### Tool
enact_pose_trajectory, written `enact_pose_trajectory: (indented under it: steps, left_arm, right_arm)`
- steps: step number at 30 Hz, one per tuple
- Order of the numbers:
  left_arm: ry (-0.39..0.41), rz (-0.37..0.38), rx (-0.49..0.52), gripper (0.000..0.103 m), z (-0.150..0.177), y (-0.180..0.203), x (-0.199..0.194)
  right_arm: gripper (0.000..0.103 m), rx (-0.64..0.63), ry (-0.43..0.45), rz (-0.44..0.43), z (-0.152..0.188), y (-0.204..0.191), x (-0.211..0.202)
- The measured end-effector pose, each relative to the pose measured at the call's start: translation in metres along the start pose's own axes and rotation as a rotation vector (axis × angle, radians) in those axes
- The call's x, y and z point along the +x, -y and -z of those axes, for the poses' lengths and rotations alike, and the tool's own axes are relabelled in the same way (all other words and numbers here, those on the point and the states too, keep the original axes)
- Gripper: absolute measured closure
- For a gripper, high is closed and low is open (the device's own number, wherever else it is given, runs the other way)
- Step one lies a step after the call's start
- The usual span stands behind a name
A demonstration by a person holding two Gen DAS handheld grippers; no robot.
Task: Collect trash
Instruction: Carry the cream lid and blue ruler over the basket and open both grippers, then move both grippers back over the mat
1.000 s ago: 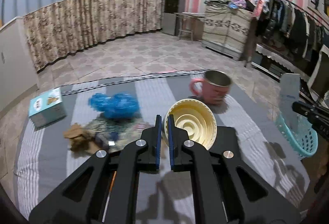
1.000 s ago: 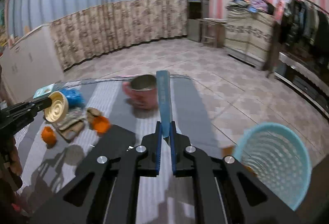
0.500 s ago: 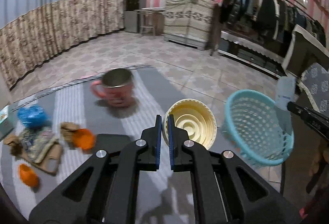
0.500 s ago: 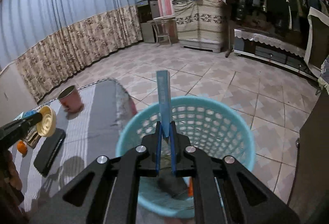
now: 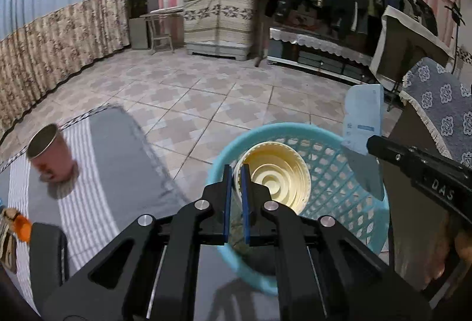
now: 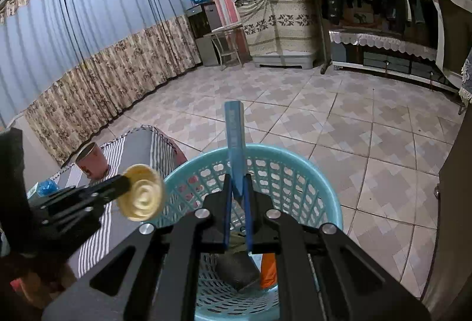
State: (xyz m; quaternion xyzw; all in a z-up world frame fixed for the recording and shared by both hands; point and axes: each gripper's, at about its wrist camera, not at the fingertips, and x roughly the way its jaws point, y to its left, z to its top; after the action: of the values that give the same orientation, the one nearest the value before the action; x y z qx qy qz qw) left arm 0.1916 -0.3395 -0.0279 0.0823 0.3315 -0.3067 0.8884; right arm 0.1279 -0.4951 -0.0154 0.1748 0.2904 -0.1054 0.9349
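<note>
My left gripper [image 5: 235, 173] is shut on the rim of a cream plastic cup [image 5: 278, 173], which hangs over the turquoise mesh basket [image 5: 333, 173]. From the right wrist view the same cup [image 6: 141, 192] shows at the basket's left rim. My right gripper [image 6: 237, 188] is shut on a flat blue carton [image 6: 234, 141] that stands upright above the basket [image 6: 295, 170]. That carton [image 5: 364, 120] also appears at the right of the left wrist view. Inside the basket lie a dark wrapper [image 6: 239, 268] and an orange piece [image 6: 269, 268].
A pink metal-lined mug [image 5: 51, 154] stands on the grey striped tablecloth [image 5: 112, 161]. An orange scrap [image 5: 22, 228] lies at the cloth's left edge, and a blue bag [image 6: 45, 187] sits further back. Tiled floor, curtains, a cabinet and a clothes rack surround the table.
Both grippers swung right from above the table to above the basket, carrying the cup and the carton. The mug and table litter slid to the left of both views.
</note>
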Motion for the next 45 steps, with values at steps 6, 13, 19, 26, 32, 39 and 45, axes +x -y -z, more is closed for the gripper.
enact_pose_trajectory:
  steps: [6, 13, 19, 26, 32, 39, 45]
  left_arm:
    - [0.032, -0.011, -0.026, 0.044, -0.010, 0.002, -0.001]
    - [0.106, -0.146, -0.023, 0.017, -0.014, -0.020, -0.031]
    - [0.136, -0.214, -0.033, 0.008, -0.007, -0.046, -0.059]
    - [0.143, -0.240, -0.068, 0.006, 0.002, -0.077, -0.075]
    - [0.163, -0.265, -0.127, 0.006, 0.018, -0.113, -0.101]
    - [0.151, -0.350, -0.159, 0.005, 0.052, -0.170, -0.131]
    - [0.098, -0.449, -0.218, 0.006, 0.091, -0.242, -0.157]
  right_arm:
    - [0.095, 0.025, -0.005, -0.009, 0.000, 0.008, 0.003]
    - [0.095, -0.014, -0.019, -0.021, 0.008, -0.005, 0.010]
    - [0.093, -0.027, -0.041, -0.048, 0.016, -0.025, 0.021]
    - [0.041, -0.071, -0.033, 0.028, 0.018, -0.034, 0.021]
    - [0.019, -0.150, 0.031, 0.141, 0.018, -0.053, 0.012]
    - [0.011, -0.196, 0.080, 0.119, 0.028, -0.103, 0.004]
    - [0.011, -0.241, 0.054, 0.084, 0.050, -0.154, 0.007]
